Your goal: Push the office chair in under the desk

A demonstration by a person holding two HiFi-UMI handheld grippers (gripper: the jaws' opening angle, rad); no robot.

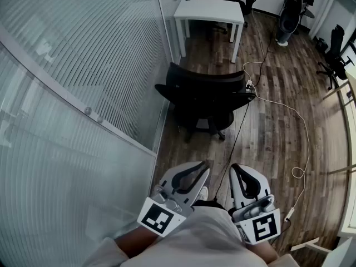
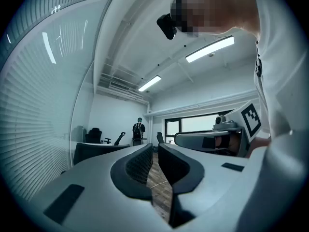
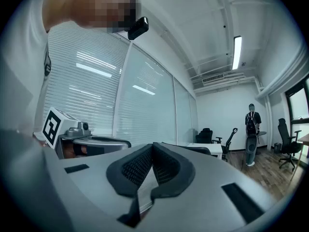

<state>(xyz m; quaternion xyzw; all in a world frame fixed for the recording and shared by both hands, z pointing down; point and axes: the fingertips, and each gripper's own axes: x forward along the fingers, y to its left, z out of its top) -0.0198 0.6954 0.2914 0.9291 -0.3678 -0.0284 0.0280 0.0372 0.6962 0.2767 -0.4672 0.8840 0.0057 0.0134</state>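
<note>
Hanging at waist, left gripper (image 1: 203,166) fingers a crack apart and empty, right gripper (image 1: 236,169) fingers clenched on nothing, office chair (image 1: 206,99) parked on floor (image 1: 278,143) well apart from white desk (image 1: 208,10), untouched, so whole push judged yet to do.

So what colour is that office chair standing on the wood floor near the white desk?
The office chair is black, clearest in the head view.

Office chair (image 1: 207,96) base half-hidden by seat; bkgd person (image 3: 251,128) too small.
</note>
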